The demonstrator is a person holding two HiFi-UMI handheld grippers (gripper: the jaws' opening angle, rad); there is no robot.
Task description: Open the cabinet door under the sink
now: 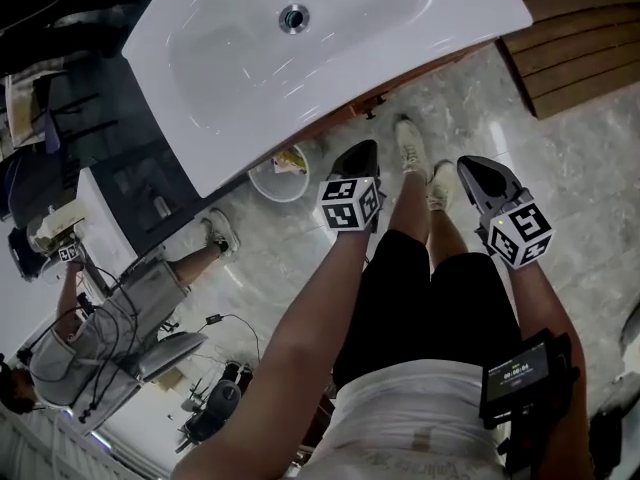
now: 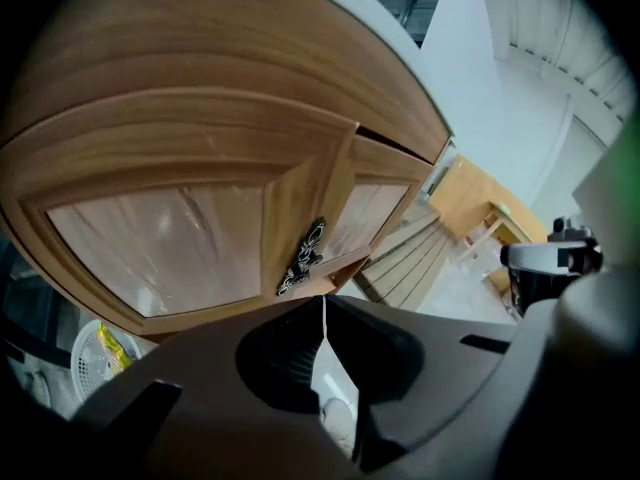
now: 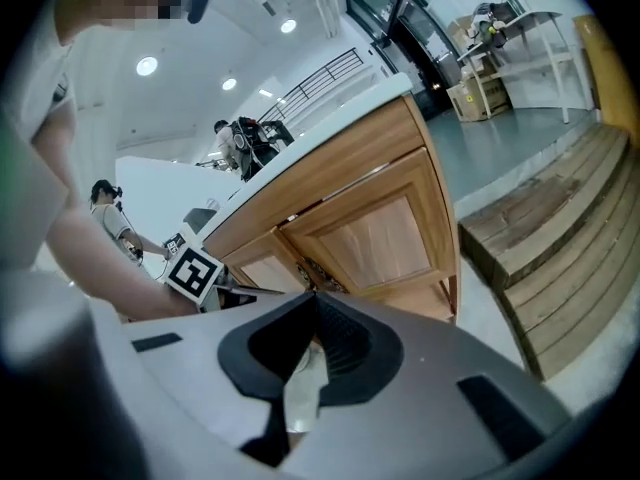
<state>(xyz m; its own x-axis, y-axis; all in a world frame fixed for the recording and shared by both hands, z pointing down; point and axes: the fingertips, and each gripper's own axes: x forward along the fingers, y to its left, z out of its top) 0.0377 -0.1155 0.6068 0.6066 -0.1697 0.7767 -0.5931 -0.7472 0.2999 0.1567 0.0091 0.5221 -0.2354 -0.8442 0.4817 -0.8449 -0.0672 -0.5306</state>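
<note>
handle: just ahead of left gripper, runs along cabinet door edge
nearer: left; right gripper farther
jaws: both closed, nothing btwn

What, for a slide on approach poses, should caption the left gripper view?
Left gripper, jaws shut, aimed at the dark ornate handle where two wooden cabinet doors meet.

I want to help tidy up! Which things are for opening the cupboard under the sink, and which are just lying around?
For the job: cabinet door, its dark handle, left claw and right claw, both shut and empty.

Just lying about: white basket on the floor, wooden steps, sink on top.
</note>
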